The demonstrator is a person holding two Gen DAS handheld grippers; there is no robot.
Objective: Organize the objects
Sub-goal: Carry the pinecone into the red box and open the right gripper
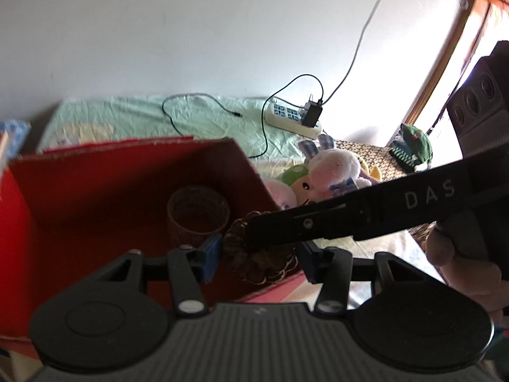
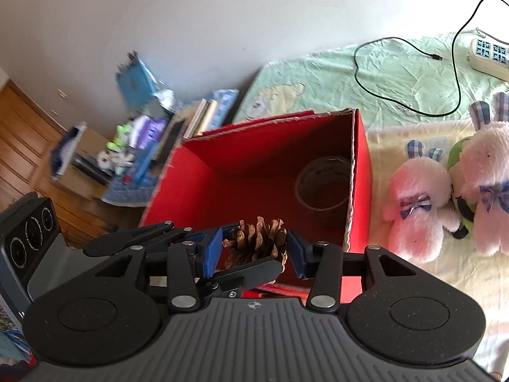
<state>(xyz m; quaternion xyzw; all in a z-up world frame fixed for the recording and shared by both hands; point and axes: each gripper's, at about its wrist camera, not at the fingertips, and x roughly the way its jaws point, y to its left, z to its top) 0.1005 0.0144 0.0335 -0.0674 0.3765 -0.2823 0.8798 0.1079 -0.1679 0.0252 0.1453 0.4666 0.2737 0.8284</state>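
— Where is the pine cone (image 2: pixel 254 238)?

— Just above the near rim of the red box (image 2: pixel 254 146), which sits on the bed (image 2: pixel 318 73). Your right gripper (image 2: pixel 254 253) has both blue pads pressed against its scales, so that side seems to carry it.

— And my left gripper (image 1: pixel 259 258)?

— It straddles the same cone crosswise, pads just beside it. I cannot tell whether they clamp.

— Why hold it there?

— Probably to drop it in beside the tape roll (image 1: pixel 197 222). The plush toys (image 2: pixel 413 203) lie outside, unsorted.
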